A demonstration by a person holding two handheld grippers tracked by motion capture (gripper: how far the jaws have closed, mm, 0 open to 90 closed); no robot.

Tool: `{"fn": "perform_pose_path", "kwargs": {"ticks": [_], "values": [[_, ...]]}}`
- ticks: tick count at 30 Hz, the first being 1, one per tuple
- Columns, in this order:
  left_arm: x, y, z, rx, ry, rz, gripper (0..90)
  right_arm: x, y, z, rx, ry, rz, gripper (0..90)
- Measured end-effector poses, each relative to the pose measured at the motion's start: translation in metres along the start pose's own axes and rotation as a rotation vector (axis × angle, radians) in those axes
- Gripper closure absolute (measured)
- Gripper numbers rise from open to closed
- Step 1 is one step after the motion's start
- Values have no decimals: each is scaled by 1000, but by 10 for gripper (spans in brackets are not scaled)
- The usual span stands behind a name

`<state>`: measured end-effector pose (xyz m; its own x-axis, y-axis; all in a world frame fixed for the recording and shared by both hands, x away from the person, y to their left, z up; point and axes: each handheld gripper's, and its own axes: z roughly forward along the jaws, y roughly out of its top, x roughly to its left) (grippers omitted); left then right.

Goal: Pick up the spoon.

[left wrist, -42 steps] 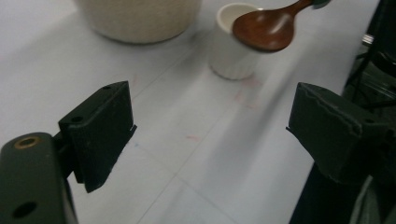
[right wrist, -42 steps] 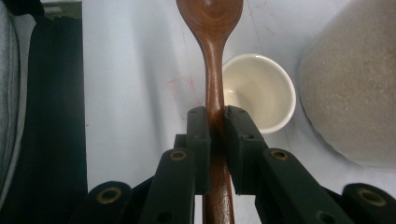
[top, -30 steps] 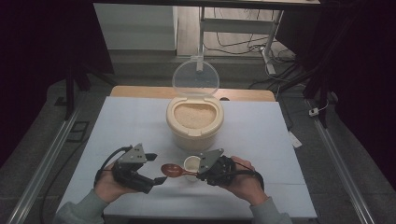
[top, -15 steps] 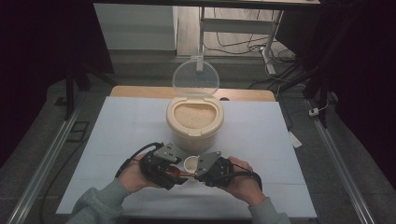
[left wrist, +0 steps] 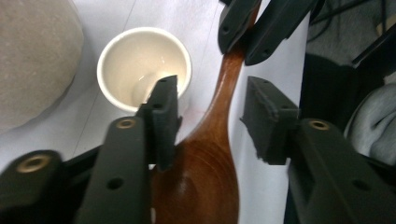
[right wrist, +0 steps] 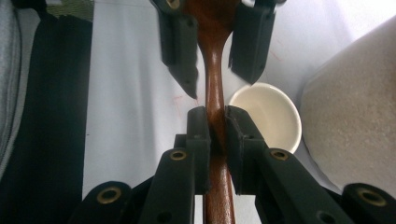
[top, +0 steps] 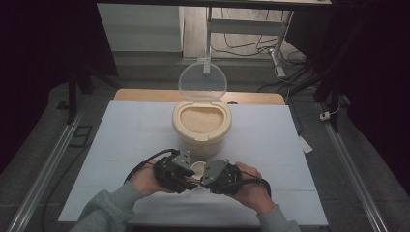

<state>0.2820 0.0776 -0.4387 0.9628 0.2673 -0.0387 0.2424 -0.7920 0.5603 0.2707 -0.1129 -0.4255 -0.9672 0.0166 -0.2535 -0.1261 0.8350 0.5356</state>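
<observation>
So one wooden spoon, clamped in the right claw; the left claw, just been closing, straddles its neck, not touching. One small cup just beside, one rice tub beyond.

Dim surroundings, lit table, soft blurry close-ups

High view: fixed overhead on the person's side, looking forward and down across the white table to the floor beyond; far off, whole tabletop in frame. Left gripper view: rides the tool, looks along its jaws at close range, down onto the wooden spoon and small cup. Right gripper view: same close range, facing the opposite way along the same spoon; cup shared by all three views
</observation>
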Motion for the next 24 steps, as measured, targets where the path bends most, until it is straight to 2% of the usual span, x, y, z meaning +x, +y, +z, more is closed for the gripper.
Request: {"fn": "perform_pose_path", "kwargs": {"ticks": [1, 3, 7, 8, 9, 12, 15, 18, 24], "values": [[0, 0, 1, 6, 2, 6, 640, 2, 1, 0, 3, -2, -8, 803], [0, 0, 4, 13, -10, 14, 669, 3, 2, 0, 23, -7, -25, 803], [-1, -1, 6, 17, -38, 34, 711, 4, 2, 2, 22, 1, -40, 803], [-1, -1, 6, 16, -44, 37, 738, 9, -1, 6, -47, -58, -12, 803], [-1, -2, 7, 16, -48, 37, 754, 5, 1, 2, 12, 2, -46, 803], [-2, -3, 9, 15, -64, 33, 766, 6, 1, 2, 15, 8, -52, 803], [-2, -4, 8, 10, -60, 32, 770, 6, 2, 1, 12, 6, -52, 803], [-3, -4, 8, 4, -47, 35, 821, 6, 1, 1, -2, -2, -54, 851], [-5, -5, 11, -6, -23, 36, 827, 6, 0, 1, -4, -14, -45, 844]]}}
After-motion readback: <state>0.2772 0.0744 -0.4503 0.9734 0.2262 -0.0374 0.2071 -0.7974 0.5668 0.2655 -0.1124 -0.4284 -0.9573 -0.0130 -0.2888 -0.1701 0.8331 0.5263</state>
